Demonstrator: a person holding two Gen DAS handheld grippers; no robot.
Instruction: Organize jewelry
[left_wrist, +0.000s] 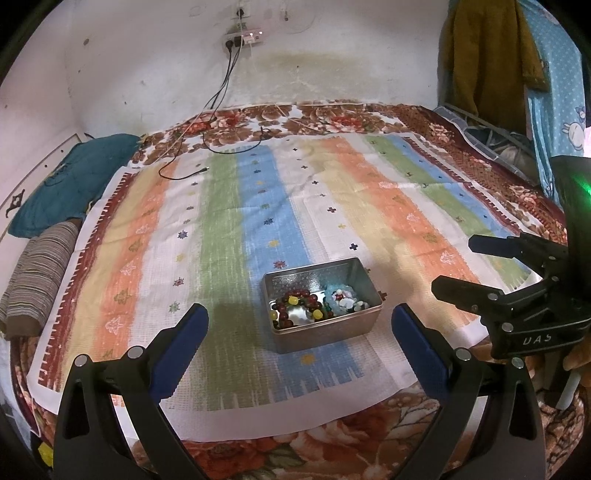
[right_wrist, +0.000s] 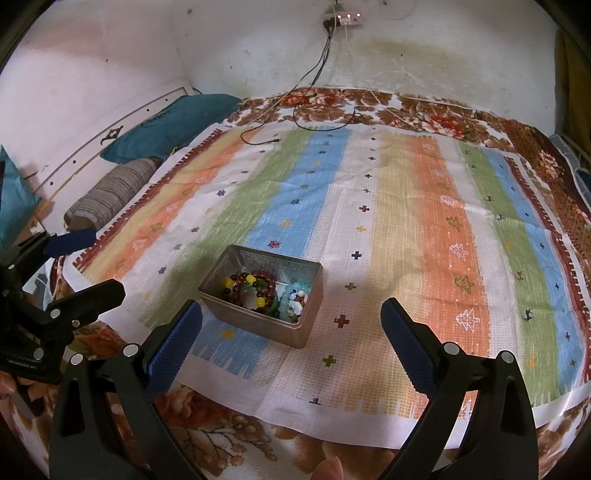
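Observation:
An open silver tin (left_wrist: 334, 334) sits on the striped cloth (left_wrist: 229, 206) on the bed. It holds a red-brown bead bracelet with yellow beads (left_wrist: 297, 308) on the left and pale blue and white jewelry (left_wrist: 345, 297) on the right. My left gripper (left_wrist: 299, 314) is open and empty, hovering just in front of the tin. My right gripper (right_wrist: 291, 315) is open and empty, a little to the right of the tin (right_wrist: 291, 334) and short of it. The bracelet (right_wrist: 255, 286) and pale blue jewelry (right_wrist: 297, 295) show in the right wrist view too. Each gripper shows in the other's view, the right one (left_wrist: 454, 266) and the left one (right_wrist: 99, 262).
A teal pillow (left_wrist: 74, 177) and a striped bolster (left_wrist: 37, 273) lie at the bed's left edge. Black charger cables (left_wrist: 221, 92) hang from a wall socket onto the far cloth. Clothes (left_wrist: 491, 55) hang at the right. A floral blanket (left_wrist: 332, 443) lies under the cloth.

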